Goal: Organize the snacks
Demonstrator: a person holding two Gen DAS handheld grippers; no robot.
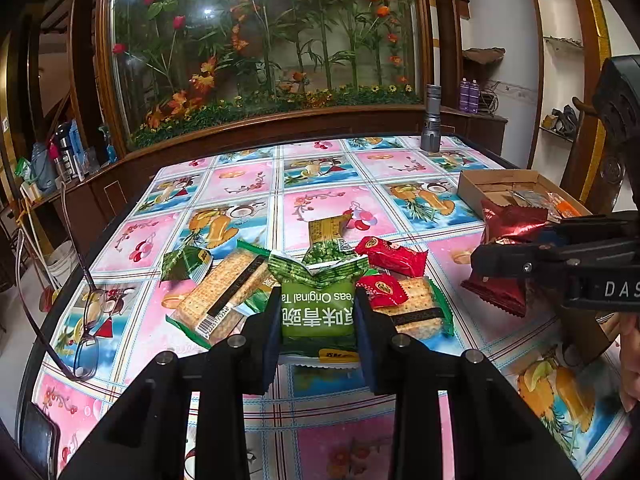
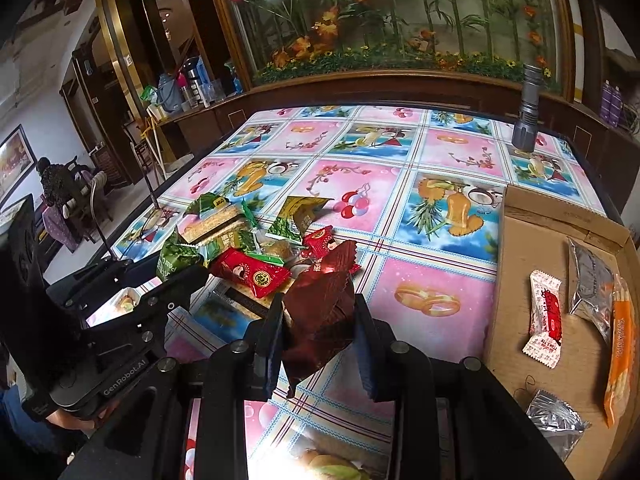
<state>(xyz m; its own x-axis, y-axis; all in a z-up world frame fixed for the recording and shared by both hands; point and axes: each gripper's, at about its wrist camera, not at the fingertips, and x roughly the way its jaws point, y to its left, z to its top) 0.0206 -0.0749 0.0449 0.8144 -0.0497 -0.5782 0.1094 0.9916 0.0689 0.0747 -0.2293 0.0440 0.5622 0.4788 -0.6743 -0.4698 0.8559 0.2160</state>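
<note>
Left tool (image 1: 318, 316) pinches the green pea packet (image 1: 318, 312); right tool (image 2: 320, 320) apparently pinches a dark red packet (image 2: 320, 312).

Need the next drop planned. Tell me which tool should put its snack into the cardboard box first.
Right. The right tool already grips the dark red packet beside the cardboard box; the left tool holds the green pea packet over the pile, farther away.

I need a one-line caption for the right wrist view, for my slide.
Right gripper holding a dark red foil snack packet above the patterned tablecloth, beside an open cardboard box of snacks.
</note>
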